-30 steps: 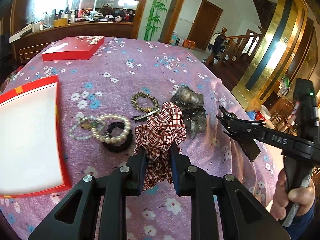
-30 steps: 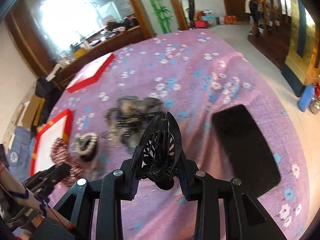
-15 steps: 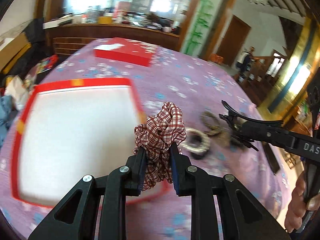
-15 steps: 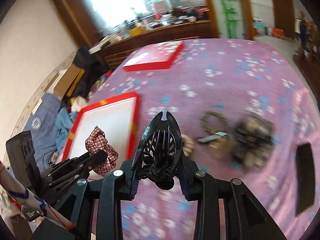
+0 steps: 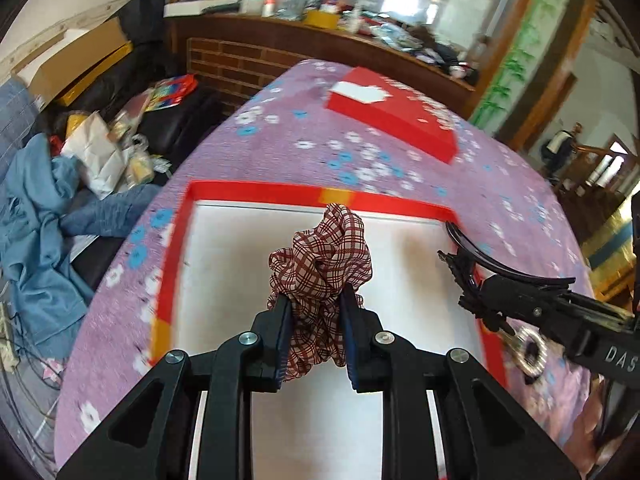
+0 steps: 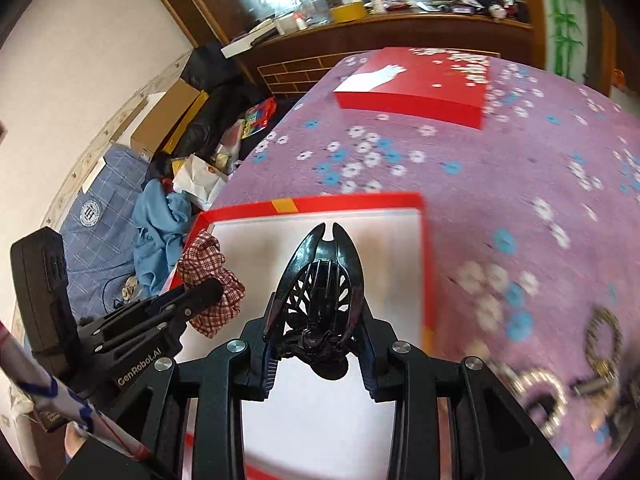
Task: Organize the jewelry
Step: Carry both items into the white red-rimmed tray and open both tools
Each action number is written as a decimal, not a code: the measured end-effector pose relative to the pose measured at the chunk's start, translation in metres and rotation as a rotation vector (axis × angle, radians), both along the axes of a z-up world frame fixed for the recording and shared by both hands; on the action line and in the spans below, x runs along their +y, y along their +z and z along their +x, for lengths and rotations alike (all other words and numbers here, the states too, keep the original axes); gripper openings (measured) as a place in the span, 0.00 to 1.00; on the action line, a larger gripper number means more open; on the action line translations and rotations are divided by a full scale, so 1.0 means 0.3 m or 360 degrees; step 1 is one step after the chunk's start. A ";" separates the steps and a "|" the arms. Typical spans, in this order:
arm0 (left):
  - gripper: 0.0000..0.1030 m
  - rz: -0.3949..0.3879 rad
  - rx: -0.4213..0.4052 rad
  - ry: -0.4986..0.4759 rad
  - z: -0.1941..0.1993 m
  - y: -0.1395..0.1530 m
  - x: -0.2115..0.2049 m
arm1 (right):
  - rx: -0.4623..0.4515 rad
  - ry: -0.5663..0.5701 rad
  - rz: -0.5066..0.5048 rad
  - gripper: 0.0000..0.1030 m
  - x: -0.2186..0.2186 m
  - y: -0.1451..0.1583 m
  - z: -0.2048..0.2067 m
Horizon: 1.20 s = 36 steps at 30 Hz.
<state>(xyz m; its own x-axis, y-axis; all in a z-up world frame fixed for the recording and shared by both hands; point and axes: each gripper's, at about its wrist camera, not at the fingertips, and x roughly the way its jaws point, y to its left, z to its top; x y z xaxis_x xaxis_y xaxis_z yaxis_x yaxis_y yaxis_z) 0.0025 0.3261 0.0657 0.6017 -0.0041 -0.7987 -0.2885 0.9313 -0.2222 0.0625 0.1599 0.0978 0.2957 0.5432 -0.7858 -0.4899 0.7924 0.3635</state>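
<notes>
Step in hand: both pieces are held above the open red box (image 5: 256,190), so the job, as I judge it, is to set each one down on its white lining.
Left gripper (image 5: 314,334): pinched narrow on the plaid scrunchie (image 5: 322,256), whose loose folds bulge out above the fingers; it hangs over the middle of the lining.
Right gripper (image 6: 318,354): clamped on the black hair claw clip (image 6: 320,292) at its hinge end, curved prongs pointing forward, over the right half of the box.
Box: lies on the purple floral tablecloth (image 5: 280,148); its white floor shows nothing lying on it where visible.
Lid: the red lid (image 6: 416,88) lies well apart at the far end of the table.
Left to sort: a pearl bracelet (image 6: 542,398) and a dark beaded bracelet (image 6: 604,338) lie on the cloth right of the box, blurred.
Doing it well: lower each piece close to the lining before loosening the grip, so the scrunchie does not spring off and the claw clip does not skid on the smooth floor.
Spacing: keep the two apart, leaving room for the bracelets.
Risk: the grippers sit near each other; releasing one at a time should avoid a knock.
</notes>
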 end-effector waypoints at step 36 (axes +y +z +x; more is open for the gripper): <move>0.63 0.0140 -0.0067 -0.0314 0.062 -0.077 -0.361 | -0.0110 -0.0298 0.0126 0.71 -0.365 0.034 -0.109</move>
